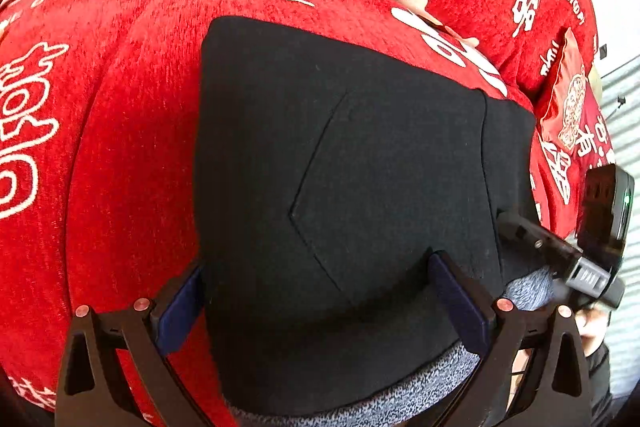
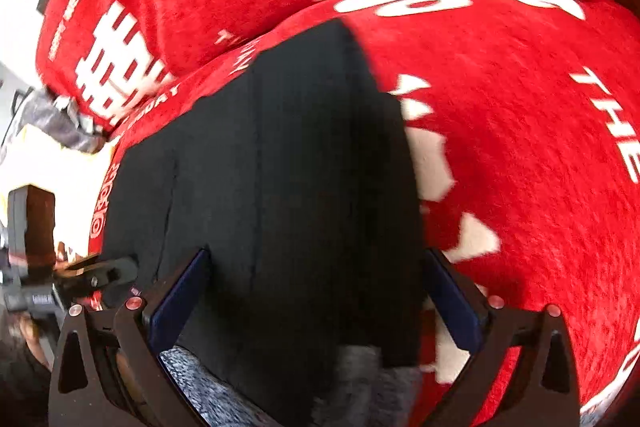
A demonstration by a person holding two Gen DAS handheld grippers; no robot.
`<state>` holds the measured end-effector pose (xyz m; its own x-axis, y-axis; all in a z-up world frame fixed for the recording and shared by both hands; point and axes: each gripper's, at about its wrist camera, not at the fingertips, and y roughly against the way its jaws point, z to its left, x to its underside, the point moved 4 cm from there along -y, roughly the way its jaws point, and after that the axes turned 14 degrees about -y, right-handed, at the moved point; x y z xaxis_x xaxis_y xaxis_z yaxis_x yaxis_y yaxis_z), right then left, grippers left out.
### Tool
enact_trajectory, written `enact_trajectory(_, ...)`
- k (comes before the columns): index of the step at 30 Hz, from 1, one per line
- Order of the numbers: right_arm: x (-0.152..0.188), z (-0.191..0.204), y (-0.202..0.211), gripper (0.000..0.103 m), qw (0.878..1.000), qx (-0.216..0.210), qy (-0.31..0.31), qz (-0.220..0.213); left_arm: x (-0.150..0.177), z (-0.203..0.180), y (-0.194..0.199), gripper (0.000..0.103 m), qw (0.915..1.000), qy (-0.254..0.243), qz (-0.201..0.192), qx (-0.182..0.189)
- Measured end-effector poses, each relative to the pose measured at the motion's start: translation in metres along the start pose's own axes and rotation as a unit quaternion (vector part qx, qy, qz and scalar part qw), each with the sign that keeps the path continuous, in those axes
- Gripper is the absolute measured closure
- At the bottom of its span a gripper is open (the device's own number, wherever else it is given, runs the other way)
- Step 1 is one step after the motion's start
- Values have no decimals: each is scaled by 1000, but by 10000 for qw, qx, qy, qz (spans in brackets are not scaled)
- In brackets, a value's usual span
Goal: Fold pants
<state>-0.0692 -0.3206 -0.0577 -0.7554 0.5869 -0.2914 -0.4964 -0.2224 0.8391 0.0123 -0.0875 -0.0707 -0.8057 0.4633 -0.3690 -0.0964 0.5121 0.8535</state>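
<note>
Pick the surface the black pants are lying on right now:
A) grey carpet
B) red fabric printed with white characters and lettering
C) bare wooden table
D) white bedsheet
B: in both wrist views the black pants lie on a red fabric printed with white characters and lettering. The left gripper and right gripper are both open, their fingers straddling the pants' near edge.

Pants (image 1: 360, 187): your lower frame edge is cutting off their grey lining.
Blanket (image 2: 520, 147): motion blur is smearing its white print.
</note>
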Motion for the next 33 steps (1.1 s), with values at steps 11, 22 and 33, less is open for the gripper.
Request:
enact_trajectory(11,2,44,47,51,9985,-40,389,-377,-1,-14,28,58,9969,-712,-348,-28)
enact_trajectory(22,9,147,76,58,9914,-390,1109,-576,-2,21,105,67,9946,-630,-672,-489)
enact_trajectory(33,26,182,-2,58,9944,-527,884,248,20,109,101,66,9964,106,-387,-747)
